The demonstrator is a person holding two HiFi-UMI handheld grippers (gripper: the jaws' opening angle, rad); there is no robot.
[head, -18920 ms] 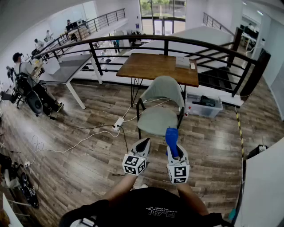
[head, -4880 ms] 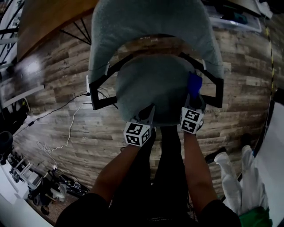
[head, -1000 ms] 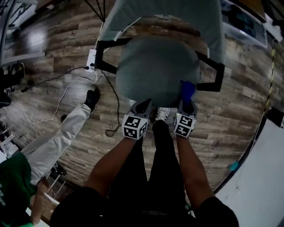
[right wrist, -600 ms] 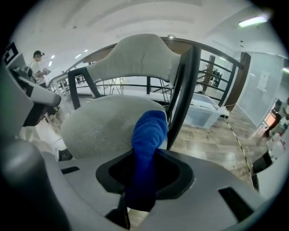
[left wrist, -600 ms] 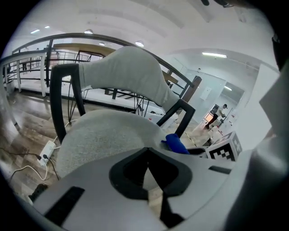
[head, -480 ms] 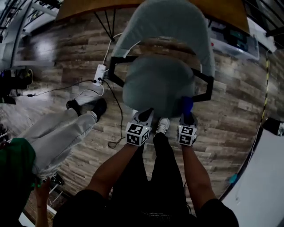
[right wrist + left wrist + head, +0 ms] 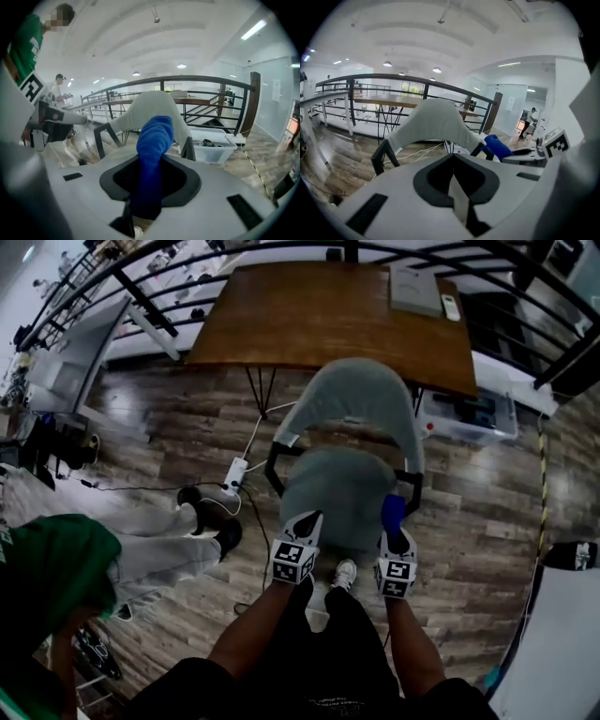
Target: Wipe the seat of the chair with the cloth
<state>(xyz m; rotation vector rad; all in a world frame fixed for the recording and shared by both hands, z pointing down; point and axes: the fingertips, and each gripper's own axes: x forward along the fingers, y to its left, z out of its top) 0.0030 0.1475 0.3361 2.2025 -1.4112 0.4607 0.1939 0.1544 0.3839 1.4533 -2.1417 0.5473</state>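
My right tool (image 7: 395, 532) is clamped on the blue cloth (image 7: 393, 510), which sticks out past its tips over the front right edge of the seat (image 7: 333, 493), just beside the armrest (image 7: 410, 486). My left tool (image 7: 307, 521) is closed on nothing and sits at the seat's front left edge. So the cloth is in hand and at the chair, but I judge that most of the wiping is left to do. The cloth is at one corner only, and the grey seat shows no streak or mark that would tell me which part has been covered. From above I cannot tell whether the cloth touches the seat or hangs just over it. Neither tool view helps, because each tool's own body blocks the seat and only the backrest (image 7: 154, 105) and dark arm frames rise behind. In the left tool view the cloth (image 7: 499, 146) is half hidden by the other tool. A person (image 7: 155, 554) at my left is cut off by the frame. The small things on the worktop (image 7: 319, 315) are too small to name.
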